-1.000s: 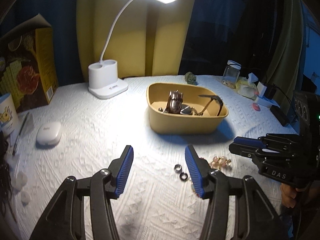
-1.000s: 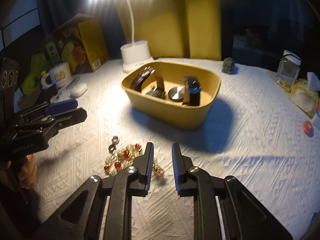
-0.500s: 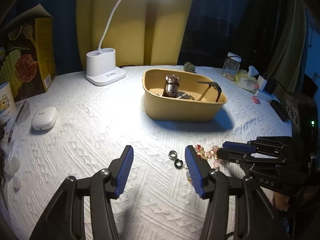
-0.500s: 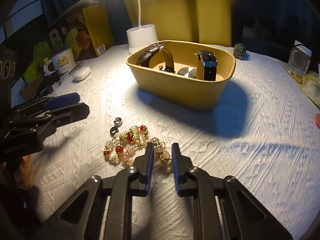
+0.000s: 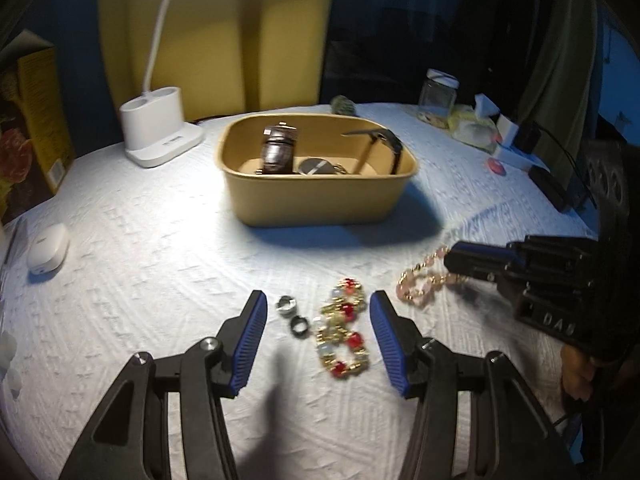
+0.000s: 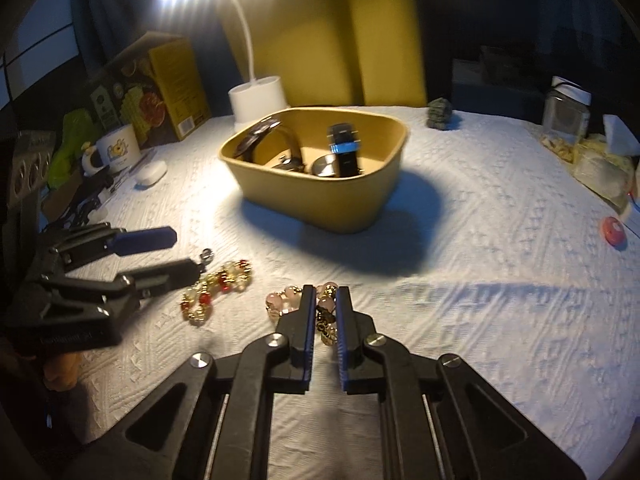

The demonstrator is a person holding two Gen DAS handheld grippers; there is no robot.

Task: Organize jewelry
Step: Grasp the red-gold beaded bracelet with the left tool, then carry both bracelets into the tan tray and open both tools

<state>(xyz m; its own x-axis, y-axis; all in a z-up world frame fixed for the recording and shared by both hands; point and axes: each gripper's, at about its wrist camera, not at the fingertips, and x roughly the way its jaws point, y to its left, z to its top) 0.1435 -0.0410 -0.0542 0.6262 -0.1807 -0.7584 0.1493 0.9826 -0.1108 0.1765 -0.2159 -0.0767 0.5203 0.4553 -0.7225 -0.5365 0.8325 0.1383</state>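
A tan tub [image 5: 320, 196] [image 6: 340, 208] holds several watches. On the white cloth in front of it lie a red-and-gold bead bracelet [image 5: 344, 332] [image 6: 216, 288], two small dark rings [image 5: 294, 316] and a pink-and-gold bead bracelet [image 5: 420, 280] [image 6: 288, 300]. My left gripper [image 5: 318, 300] [image 6: 188, 252] is open, its fingers either side of the rings and the red bracelet. My right gripper [image 6: 323, 292] [image 5: 456, 260] is nearly closed on the pink bracelet, whose beads show between the fingers and spill out to the left.
A white lamp base [image 5: 160, 132] stands behind the tub on the left, with a yellow box [image 6: 168, 88], a mug [image 6: 116, 152] and a white earbud case [image 5: 48, 244]. A glass jar [image 5: 438, 96], tissues and a red lid [image 6: 614, 230] sit at the right.
Both grippers moved forward onto the jewelry. The left gripper now brackets the rings and red bracelet. The pink bracelet has separated from the red one and sits in the right gripper's fingers.
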